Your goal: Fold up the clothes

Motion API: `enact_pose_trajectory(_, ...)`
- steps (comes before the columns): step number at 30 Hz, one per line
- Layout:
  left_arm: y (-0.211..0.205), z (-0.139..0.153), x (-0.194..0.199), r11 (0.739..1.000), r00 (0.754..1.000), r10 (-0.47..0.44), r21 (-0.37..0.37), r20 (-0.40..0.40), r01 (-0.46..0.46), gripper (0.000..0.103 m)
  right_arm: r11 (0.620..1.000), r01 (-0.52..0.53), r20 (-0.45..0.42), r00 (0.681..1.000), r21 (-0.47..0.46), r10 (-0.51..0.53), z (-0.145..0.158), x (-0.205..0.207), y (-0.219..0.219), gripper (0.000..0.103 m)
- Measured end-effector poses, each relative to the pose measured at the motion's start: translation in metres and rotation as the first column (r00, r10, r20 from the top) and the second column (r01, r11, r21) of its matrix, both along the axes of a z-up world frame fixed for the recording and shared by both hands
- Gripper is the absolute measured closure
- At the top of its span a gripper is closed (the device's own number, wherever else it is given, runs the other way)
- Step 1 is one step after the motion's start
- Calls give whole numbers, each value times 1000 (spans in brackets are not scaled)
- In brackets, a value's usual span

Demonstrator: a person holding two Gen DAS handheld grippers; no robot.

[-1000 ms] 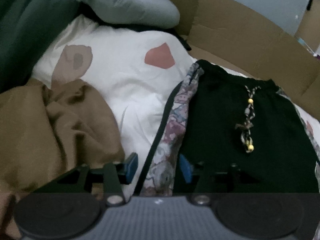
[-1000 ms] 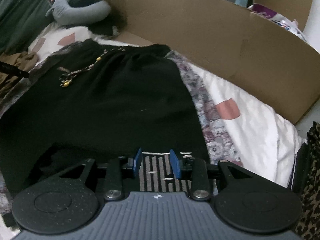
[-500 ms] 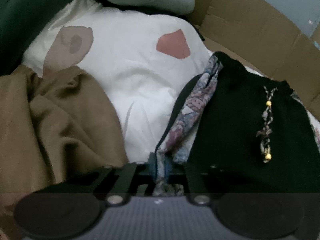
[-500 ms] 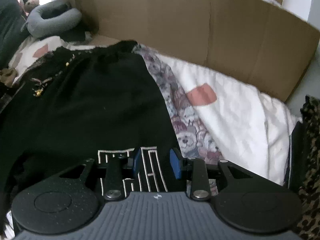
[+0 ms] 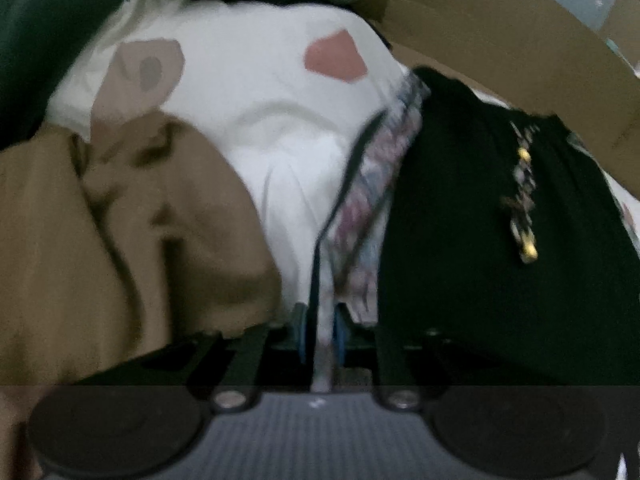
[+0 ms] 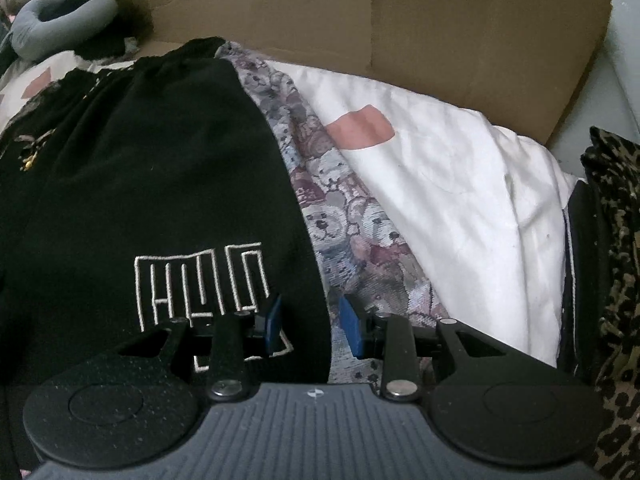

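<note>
A black garment (image 5: 480, 260) with a bead-tipped drawstring (image 5: 524, 200) lies flat on a bear-print cloth (image 5: 380, 176). My left gripper (image 5: 321, 328) pinches the left edge of that print cloth, which runs taut up from between the pads; its jaws are opening slightly. In the right wrist view the black garment (image 6: 160, 160) shows a white stitched logo (image 6: 200, 284) near its lower right edge. My right gripper (image 6: 312, 328) stands open astride that edge, one pad over the black fabric, the other over the bear-print cloth (image 6: 360, 232).
A white duvet (image 6: 460, 200) with pink patches covers the bed. A crumpled brown cloth (image 5: 120, 240) lies left of my left gripper. A cardboard wall (image 6: 360, 12) runs along the back. A grey neck pillow (image 6: 60, 20) sits far left, leopard-print fabric (image 6: 616, 240) at the right.
My left gripper went from open to closed on the print cloth's edge and drew it taut. My right gripper sank toward the black garment's right edge, bringing the logo into view.
</note>
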State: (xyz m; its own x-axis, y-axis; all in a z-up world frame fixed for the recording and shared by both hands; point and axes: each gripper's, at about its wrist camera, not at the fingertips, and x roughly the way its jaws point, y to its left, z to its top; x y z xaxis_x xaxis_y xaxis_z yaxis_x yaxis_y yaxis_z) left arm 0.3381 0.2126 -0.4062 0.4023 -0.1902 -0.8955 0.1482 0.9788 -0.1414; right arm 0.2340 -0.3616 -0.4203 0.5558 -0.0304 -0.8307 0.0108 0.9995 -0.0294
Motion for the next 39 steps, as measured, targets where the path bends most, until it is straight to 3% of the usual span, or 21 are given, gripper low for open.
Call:
enact_pose_trajectory(7, 9, 5, -20, 999, 999, -33, 26, -35, 34, 86, 1000, 1, 0, 1000, 8, -1, -2, 2, -3, 64)
enact_pose_trajectory(15, 3, 15, -23, 981, 991, -104, 155, -82, 115, 88, 1000, 2, -1, 1000, 12, -2, -2, 0, -6, 61)
enact_pose_trajectory(19, -6, 21, -22, 957, 978, -159, 224, -135, 186, 88, 999, 17, -5, 1000, 33, -17, -3, 0, -10, 60)
enact_pose_trajectory(26, -9, 50, -22, 952, 972, -153, 237, -181, 194, 88, 999, 19, -9, 1000, 34, -19, -3, 0, -9, 59)
enact_pose_trajectory(30, -14, 86, -16, 955, 973, -179, 212, -144, 207, 76, 997, 46, 2, 999, 61, -47, 2, 2, -12, 57)
enact_pose_trajectory(33, -20, 105, 0, 966, 983, -163, 188, -89, 177, 75, 997, 45, 24, 999, 70, -47, 8, 2, -13, 57)
enact_pose_trajectory(39, -41, 103, 41, 981, 993, -116, 158, 12, 113, 76, 997, 47, 60, 997, 56, -50, 15, 7, -20, 57)
